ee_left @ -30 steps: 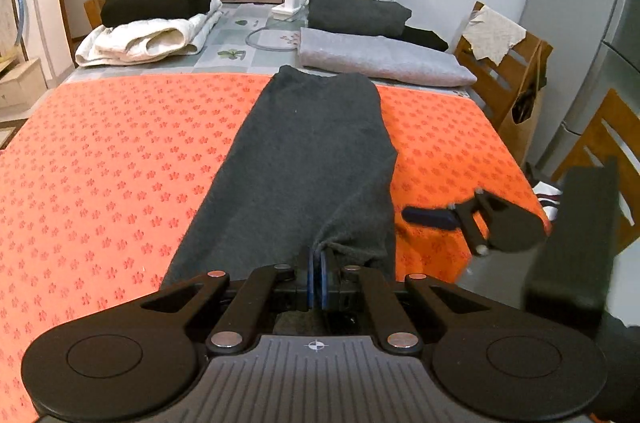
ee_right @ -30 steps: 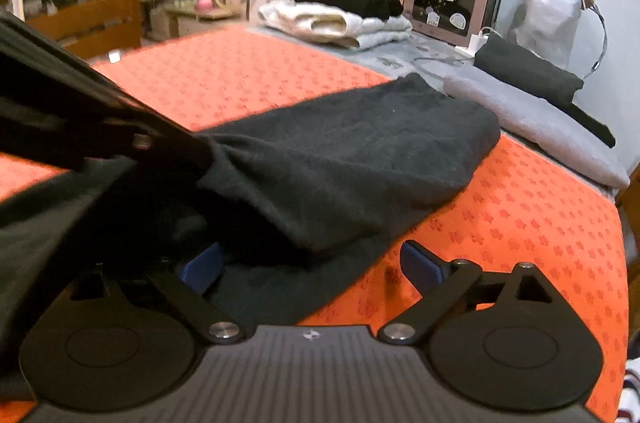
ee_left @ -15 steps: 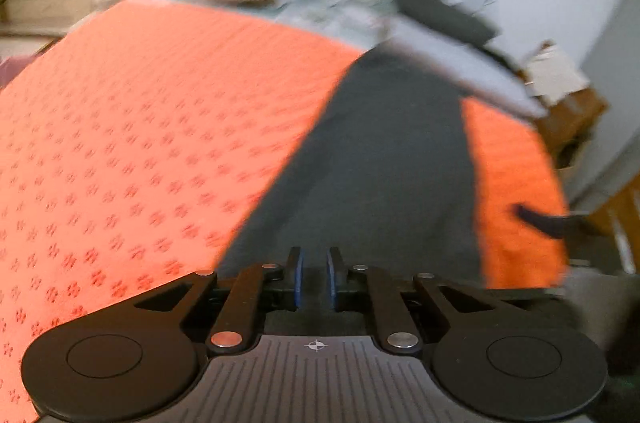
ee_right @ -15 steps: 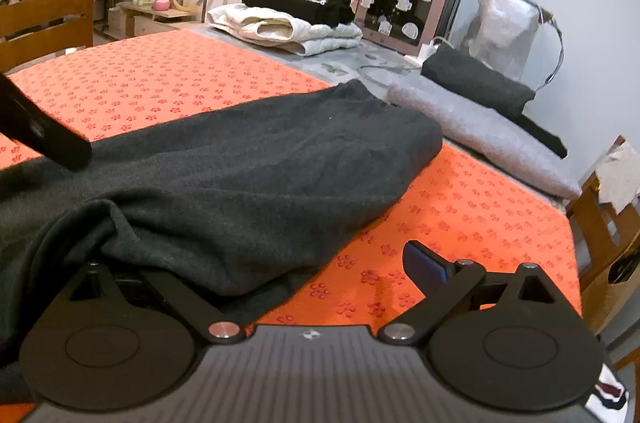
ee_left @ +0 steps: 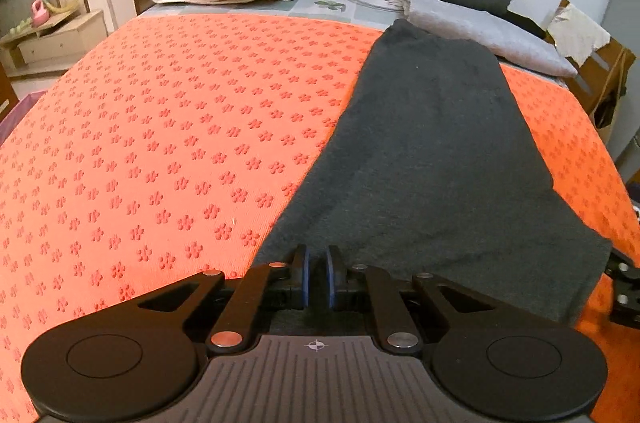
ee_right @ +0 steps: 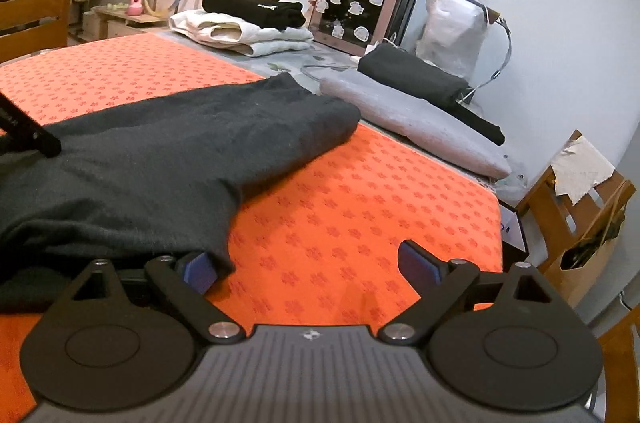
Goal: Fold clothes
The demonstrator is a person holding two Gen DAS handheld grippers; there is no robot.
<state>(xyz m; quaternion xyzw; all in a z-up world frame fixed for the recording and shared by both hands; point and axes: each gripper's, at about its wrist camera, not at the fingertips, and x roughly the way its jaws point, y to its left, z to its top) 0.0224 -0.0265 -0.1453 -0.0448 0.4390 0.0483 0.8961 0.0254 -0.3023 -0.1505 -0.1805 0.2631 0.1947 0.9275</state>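
Charcoal knit, soft and matte, is lying as a long folded strip, the dark garment (ee_left: 432,151), on the orange flower-print mat (ee_left: 160,127); the left gripper (ee_left: 316,277) is sitting at its near edge, its jaws having just been opening to a narrow gap, nothing visibly between them; lengthwise folding is looking done (crosswise folds probably remaining); the right gripper (ee_right: 308,267) is hovering with fingers wide apart, the garment's near corner draping by its left pad; beyond the fingertips, folded stacks (ee_right: 256,23) are waiting.
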